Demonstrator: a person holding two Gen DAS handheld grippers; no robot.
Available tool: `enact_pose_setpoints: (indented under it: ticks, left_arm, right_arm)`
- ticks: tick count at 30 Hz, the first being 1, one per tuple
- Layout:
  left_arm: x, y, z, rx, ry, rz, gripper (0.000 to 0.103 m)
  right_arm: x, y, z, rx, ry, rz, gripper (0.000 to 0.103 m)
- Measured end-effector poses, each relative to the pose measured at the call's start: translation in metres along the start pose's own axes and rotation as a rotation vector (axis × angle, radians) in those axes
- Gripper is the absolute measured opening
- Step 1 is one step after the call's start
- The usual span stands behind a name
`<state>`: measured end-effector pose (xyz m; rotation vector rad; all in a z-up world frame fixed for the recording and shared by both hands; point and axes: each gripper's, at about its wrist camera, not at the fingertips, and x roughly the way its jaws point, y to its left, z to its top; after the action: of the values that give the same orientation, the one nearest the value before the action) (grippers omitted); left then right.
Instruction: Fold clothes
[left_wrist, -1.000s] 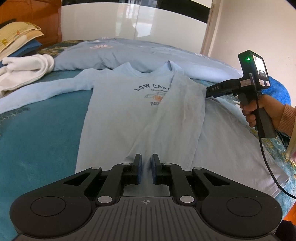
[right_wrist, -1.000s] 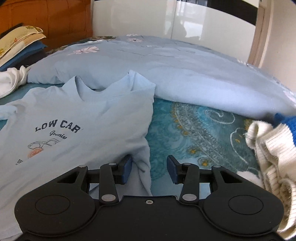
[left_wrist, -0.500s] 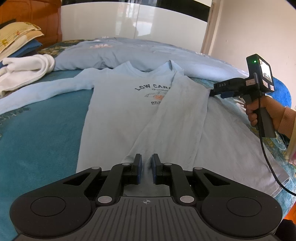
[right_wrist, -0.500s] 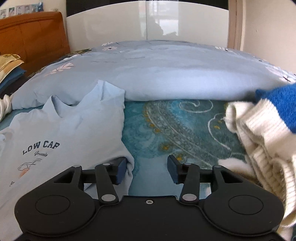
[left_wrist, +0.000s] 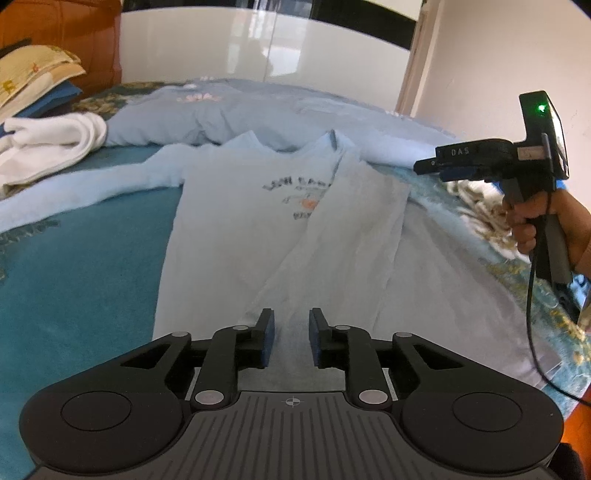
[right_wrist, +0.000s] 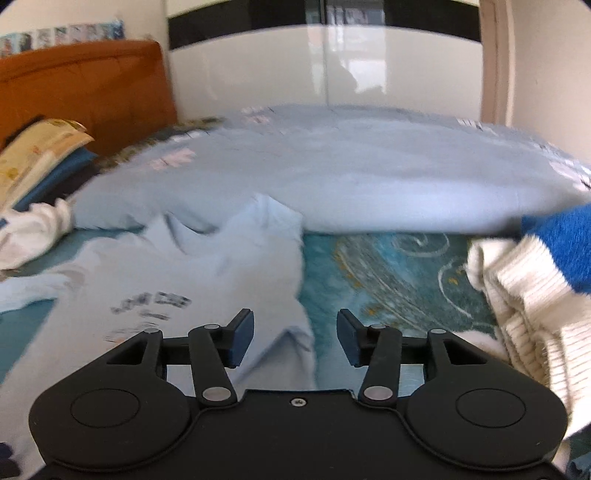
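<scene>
Your left tool (left_wrist: 290, 338) had just opened narrowly over the folded sleeve (left_wrist: 354, 236); your right tool (right_wrist: 295, 338) stood wide, empty — the sleeve could slip back off the shirt (left_wrist: 236, 236).

I am working in a home bedroom: I am leaning over a bed (left_wrist: 74, 280) spread with a teal patterned cover, an orange-brown headboard (right_wrist: 85, 85) at its far left corner, a pale blue duvet (right_wrist: 369, 184) along its far edge, and glossy white wardrobe doors (right_wrist: 332, 66) behind.
</scene>
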<state>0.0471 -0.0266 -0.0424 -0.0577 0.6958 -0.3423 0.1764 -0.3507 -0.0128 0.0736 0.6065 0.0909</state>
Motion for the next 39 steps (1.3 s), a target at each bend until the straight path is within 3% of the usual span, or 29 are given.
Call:
enact_pose_setpoints:
  ticks: [2,6,7,15,19,21,26,35,39]
  left_arm:
    - [-0.009,0.002,0.003,-0.006,-0.031,0.009,0.038]
    - [-0.024,0.017,0.011,-0.044,-0.099,0.065,0.055]
    - [-0.027,0.023,0.013,-0.059,-0.115,0.085,0.065]
    - [-0.044,0.078,0.026,-0.183,-0.201,0.274,0.083]
    - [-0.045,0.107,0.031,-0.25,-0.231,0.352,0.103]
    - [-0.042,0.123,0.034,-0.275,-0.24,0.401,0.103]
    - [-0.029,0.167,0.042,-0.369,-0.254,0.493,0.103]
    - [-0.018,0.252,0.041,-0.732,-0.3,0.581,0.099]
    - [-0.018,0.276,0.037,-0.865,-0.315,0.571,0.097]
  right_arm:
    - [-0.012,0.009,0.001,-0.015,-0.014,0.031,0.05]
    - [-0.028,0.028,-0.001,-0.074,-0.03,0.06,0.051]
    - [-0.031,0.032,-0.002,-0.084,-0.033,0.065,0.051]
    - [-0.044,0.057,-0.003,-0.116,-0.036,0.129,0.062]
    - [-0.042,0.071,-0.008,-0.122,-0.025,0.171,0.073]
    - [-0.04,0.08,-0.011,-0.116,-0.01,0.209,0.078]
    - [-0.034,0.105,-0.021,-0.151,0.025,0.268,0.078]
    - [-0.023,0.124,-0.033,-0.178,0.079,0.296,0.078]
    - [-0.022,0.126,-0.035,-0.186,0.086,0.299,0.078]
